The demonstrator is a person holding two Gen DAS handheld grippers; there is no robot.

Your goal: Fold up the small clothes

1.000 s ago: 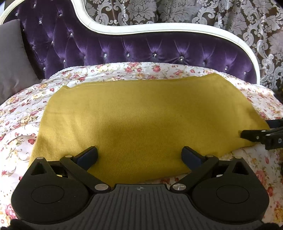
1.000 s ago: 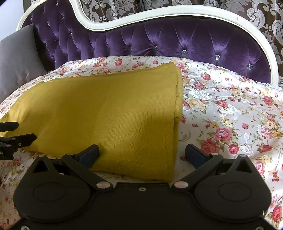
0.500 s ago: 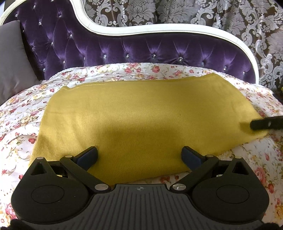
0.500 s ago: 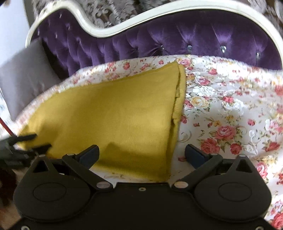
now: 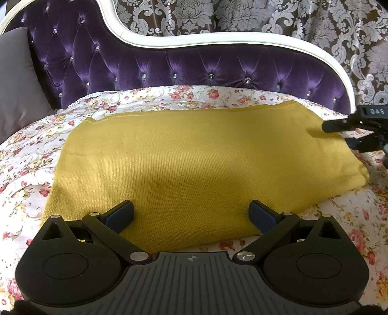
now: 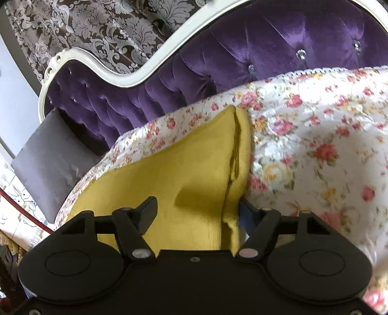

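A mustard-yellow knit garment point(image 5: 189, 164) lies folded flat on the floral bedspread point(image 5: 31, 150). My left gripper point(image 5: 191, 214) is open, its fingers resting over the garment's near edge. My right gripper point(image 6: 197, 210) is open and straddles the garment's point(image 6: 184, 174) right edge, where layered folds show; one finger lies over the cloth, the other beside the edge. In the left wrist view the right gripper point(image 5: 349, 132) shows at the garment's far right corner, tilted, with its fingers apart.
A purple tufted headboard point(image 5: 194, 65) with a white frame stands behind the bed. A grey pillow point(image 5: 17, 84) leans at the left; it also shows in the right wrist view point(image 6: 51, 164). Damask curtains point(image 5: 291, 19) hang behind.
My right gripper has moved along the garment's right edge toward the far corner and tilted, closing in on the edge. The left gripper and the garment have stayed still.
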